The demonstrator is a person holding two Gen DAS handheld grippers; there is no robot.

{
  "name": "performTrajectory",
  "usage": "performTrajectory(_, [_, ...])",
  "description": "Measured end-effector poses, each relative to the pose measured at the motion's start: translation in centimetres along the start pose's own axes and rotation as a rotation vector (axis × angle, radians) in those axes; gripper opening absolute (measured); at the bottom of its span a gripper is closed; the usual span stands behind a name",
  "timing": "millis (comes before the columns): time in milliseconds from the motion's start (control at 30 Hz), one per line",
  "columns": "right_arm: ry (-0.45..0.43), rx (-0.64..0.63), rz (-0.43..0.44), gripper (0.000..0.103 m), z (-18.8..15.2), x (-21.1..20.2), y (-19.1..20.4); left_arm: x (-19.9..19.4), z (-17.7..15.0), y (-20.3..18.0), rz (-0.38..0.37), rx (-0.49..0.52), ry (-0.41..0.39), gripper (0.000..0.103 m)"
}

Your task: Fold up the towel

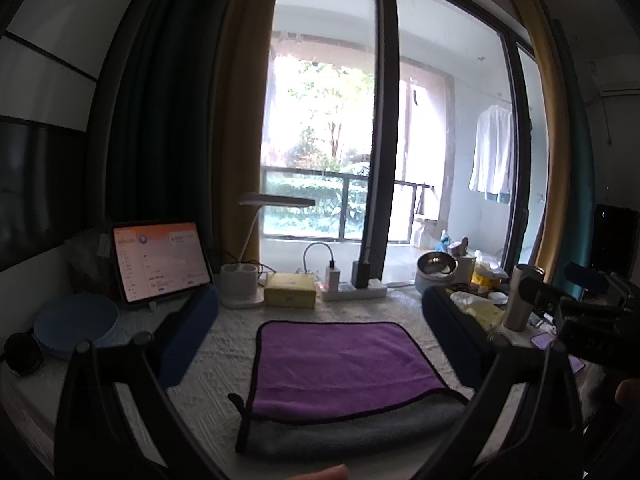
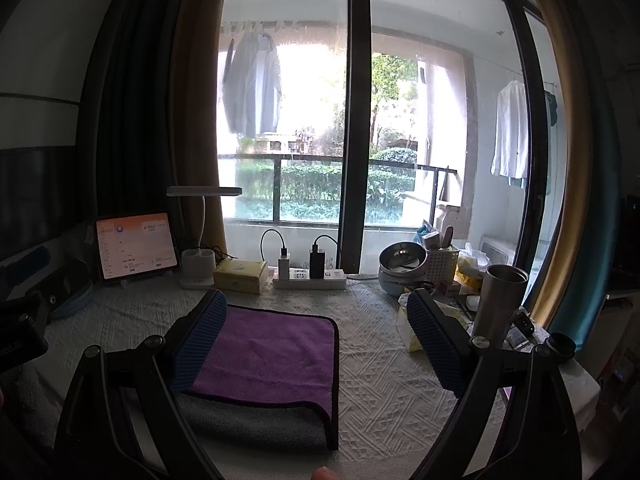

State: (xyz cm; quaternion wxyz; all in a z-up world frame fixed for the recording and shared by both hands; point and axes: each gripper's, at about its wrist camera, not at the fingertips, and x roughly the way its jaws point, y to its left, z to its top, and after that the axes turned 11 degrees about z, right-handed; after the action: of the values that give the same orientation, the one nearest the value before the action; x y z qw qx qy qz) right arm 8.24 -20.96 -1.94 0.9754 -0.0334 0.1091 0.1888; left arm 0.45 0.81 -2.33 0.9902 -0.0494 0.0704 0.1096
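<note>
A towel, purple on one side and grey on the other with a dark hem, lies folded on the white quilted table cover. In the left wrist view the towel (image 1: 340, 372) sits between the fingers of my left gripper (image 1: 320, 344), which is open, empty and above it. In the right wrist view the towel (image 2: 264, 360) lies at lower left, its purple layer folded over the grey one. My right gripper (image 2: 316, 344) is open and empty, its left finger over the towel's left part. The right gripper also shows in the left wrist view (image 1: 592, 320) at far right.
Along the window stand a lit tablet (image 1: 160, 260), a lamp base (image 1: 242, 284), a yellow tissue box (image 1: 290, 290) and a power strip with chargers (image 1: 352, 288). At right are a steel bowl (image 2: 402, 264), a white basket (image 2: 440, 266) and a steel tumbler (image 2: 498, 300). A blue plate (image 1: 76, 324) sits left.
</note>
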Motion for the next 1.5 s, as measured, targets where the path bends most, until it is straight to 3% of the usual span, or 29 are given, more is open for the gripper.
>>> performTrajectory(433, [0.021,0.004,0.001,0.093,-0.2,0.8,-0.2,0.6,-0.1,-0.1,0.002,0.002,0.014,0.102])
performTrajectory(700, [0.063,0.003,0.023,0.093,-1.3,2.2,-1.0,3.0,-1.8,0.2,0.026,0.045,0.080,0.102])
performTrajectory(1033, [0.201,0.039,0.059,0.085,-4.2,6.5,-2.5,8.6,-6.2,0.8,0.039,0.096,0.297,0.102])
performTrajectory(1333, [0.395,0.081,0.106,0.068,-9.0,11.5,-3.8,11.9,-10.5,2.2,0.053,0.101,0.453,0.101])
performTrajectory(1400, [0.428,0.085,0.121,0.066,-9.8,12.3,-4.0,12.4,-11.0,2.4,0.049,0.108,0.473,0.092])
performTrajectory(1500, [0.464,0.092,0.138,0.063,-10.7,13.3,-4.1,13.1,-11.9,2.5,0.044,0.110,0.515,0.087])
